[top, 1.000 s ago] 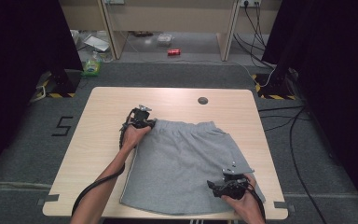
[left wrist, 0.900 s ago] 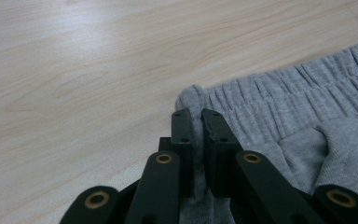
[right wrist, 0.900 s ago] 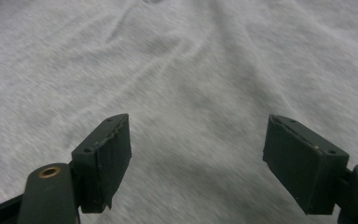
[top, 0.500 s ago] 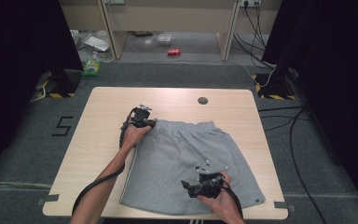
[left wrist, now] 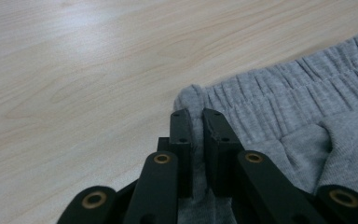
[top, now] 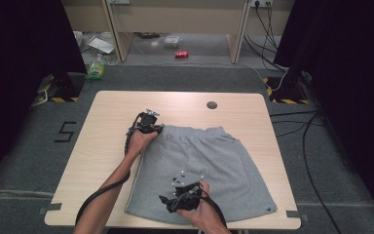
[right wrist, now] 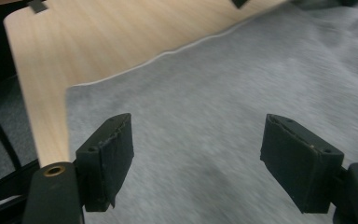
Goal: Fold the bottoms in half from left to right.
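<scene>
The grey shorts [top: 202, 170] lie flat at the counter's [top: 107, 126] six o'clock. The left hand-held gripper [left wrist: 196, 140] pinches the waistband corner; the right hand-held gripper [right wrist: 196, 158], spread, has slid toward eight o'clock, likely seeking the hem.

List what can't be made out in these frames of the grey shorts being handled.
- Right gripper view: the shorts are motion-blurred, so no weave or seam detail shows.
- High view: the right gripper is partly covered by the right hand, hiding how its jaws stand.
- Left gripper view: the waistband corner runs between the left gripper jaws, hiding how deep the pinch goes.
- High view: the tag at the hem corner is too small to read.
</scene>
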